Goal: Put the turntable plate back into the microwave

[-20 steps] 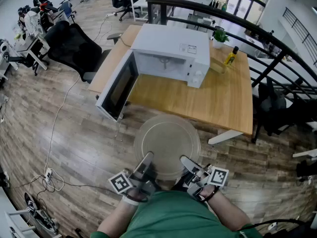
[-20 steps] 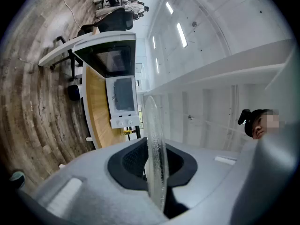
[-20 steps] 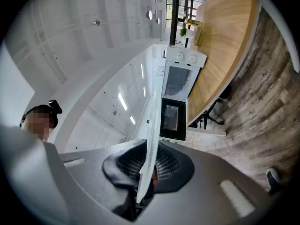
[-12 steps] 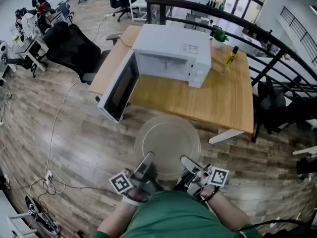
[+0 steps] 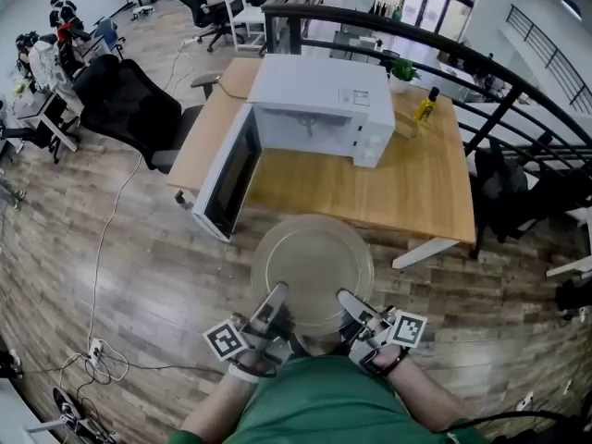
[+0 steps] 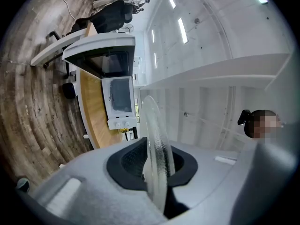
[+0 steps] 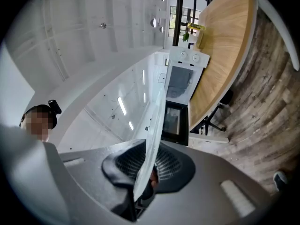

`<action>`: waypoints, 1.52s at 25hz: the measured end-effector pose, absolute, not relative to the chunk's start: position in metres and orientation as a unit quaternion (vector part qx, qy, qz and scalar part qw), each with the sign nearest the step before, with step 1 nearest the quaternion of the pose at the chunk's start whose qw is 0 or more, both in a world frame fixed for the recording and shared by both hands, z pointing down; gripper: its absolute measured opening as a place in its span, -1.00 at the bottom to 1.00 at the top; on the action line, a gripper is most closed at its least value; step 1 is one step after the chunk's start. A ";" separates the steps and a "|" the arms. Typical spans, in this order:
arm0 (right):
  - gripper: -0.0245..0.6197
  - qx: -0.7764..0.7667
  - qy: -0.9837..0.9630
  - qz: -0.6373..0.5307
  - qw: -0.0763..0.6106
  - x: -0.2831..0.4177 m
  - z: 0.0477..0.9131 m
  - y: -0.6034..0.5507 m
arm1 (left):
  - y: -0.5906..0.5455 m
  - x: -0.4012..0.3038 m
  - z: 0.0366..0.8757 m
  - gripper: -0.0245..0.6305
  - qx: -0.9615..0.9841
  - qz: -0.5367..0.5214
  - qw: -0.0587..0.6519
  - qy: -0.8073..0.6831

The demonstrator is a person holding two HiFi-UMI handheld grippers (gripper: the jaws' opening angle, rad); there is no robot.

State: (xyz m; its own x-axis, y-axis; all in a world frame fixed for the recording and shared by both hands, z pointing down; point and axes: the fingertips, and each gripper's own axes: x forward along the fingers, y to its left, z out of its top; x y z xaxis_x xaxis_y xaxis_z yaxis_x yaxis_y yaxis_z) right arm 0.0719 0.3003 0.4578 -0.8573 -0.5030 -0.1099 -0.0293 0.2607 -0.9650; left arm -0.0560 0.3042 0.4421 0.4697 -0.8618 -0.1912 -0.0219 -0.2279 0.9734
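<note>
The left gripper (image 5: 274, 302) and right gripper (image 5: 351, 305) are each clamped on the near rim of the turntable plate (image 5: 313, 268), which juts forward beyond the jaws toward the microwave (image 5: 319, 95). It looks like glass, so probably heavy, stiff, slick and breakable; two spaced rim grips suit it.

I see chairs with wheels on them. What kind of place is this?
Probably an open-plan office: black swivel chairs stand around, and a wooden table holds a microwave, like a staff kitchen corner.
</note>
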 end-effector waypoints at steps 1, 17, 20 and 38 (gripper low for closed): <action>-0.75 -0.176 0.767 -0.582 0.205 0.068 0.458 0.300 | 0.304 -0.060 0.442 -0.79 0.676 -0.397 0.528 -0.326; -0.76 -0.171 0.748 -0.606 0.211 0.044 0.476 0.249 | 0.253 -0.085 0.459 -0.79 0.665 -0.394 0.533 -0.345; -0.77 -0.153 0.751 -0.605 0.214 0.037 0.472 0.219 | 0.227 -0.091 0.456 -0.79 0.661 -0.402 0.526 -0.353; -0.76 -0.110 0.758 -0.618 0.178 0.041 0.473 0.053 | 0.076 -0.085 0.459 -0.79 0.645 -0.412 0.510 -0.393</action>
State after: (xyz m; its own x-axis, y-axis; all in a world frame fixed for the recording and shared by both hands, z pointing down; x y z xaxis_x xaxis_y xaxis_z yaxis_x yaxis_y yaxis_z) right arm 0.0409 0.0532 0.4734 -0.9122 -0.3874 -0.1337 0.0528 0.2124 -0.9757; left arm -0.0851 0.0762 0.4587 0.3505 -0.9274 -0.1309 -0.0865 -0.1713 0.9814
